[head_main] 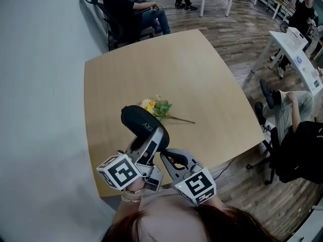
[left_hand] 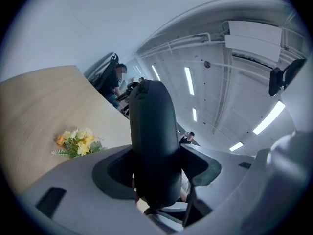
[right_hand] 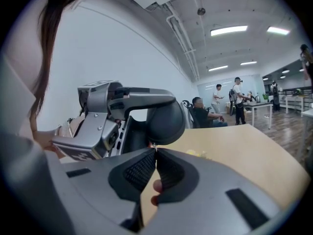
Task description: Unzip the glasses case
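Note:
A black oval glasses case (head_main: 138,119) hangs in the air above the wooden table (head_main: 202,69), with its far end tilted up. My left gripper (head_main: 152,141) is shut on its near half; in the left gripper view the case (left_hand: 152,141) fills the gap between the jaws. My right gripper (head_main: 164,156) sits just right of the left one with its tips at the case's near end. In the right gripper view its jaws (right_hand: 155,152) are shut on a small metal zipper pull (right_hand: 155,145) under the case's rounded end (right_hand: 166,119).
A small bunch of yellow flowers (head_main: 157,108) lies on the table beyond the case. A person sits in a chair (head_main: 128,11) past the far edge. Another person (head_main: 290,110) sits at the right beside a white desk (head_main: 298,54). A grey wall runs along the left.

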### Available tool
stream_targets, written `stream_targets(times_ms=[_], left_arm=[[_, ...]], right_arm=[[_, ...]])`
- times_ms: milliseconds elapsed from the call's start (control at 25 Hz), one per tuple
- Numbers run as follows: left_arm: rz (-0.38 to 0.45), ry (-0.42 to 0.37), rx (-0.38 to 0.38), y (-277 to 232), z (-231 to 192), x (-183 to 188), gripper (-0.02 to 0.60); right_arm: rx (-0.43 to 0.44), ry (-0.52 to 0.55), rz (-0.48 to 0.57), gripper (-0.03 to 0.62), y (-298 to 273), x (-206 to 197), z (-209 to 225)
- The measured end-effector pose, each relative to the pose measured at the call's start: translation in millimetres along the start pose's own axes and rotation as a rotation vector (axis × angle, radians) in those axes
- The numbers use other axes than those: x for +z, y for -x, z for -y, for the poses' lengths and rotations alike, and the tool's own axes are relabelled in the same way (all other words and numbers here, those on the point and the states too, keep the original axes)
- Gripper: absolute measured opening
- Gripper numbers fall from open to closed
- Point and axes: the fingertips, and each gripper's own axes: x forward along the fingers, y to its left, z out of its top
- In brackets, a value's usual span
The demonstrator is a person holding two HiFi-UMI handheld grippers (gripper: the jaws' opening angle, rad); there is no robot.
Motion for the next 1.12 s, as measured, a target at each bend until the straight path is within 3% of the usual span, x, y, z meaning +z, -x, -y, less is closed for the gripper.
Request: stream_targets(times_ms=[1120], left_arm=[[-0.056, -0.136, 0.015, -20.5, 7.5, -10.7, 0.275]], right_arm=[[0.013, 0.051, -0.056, 0.018, 8.3, -3.6, 51.6]])
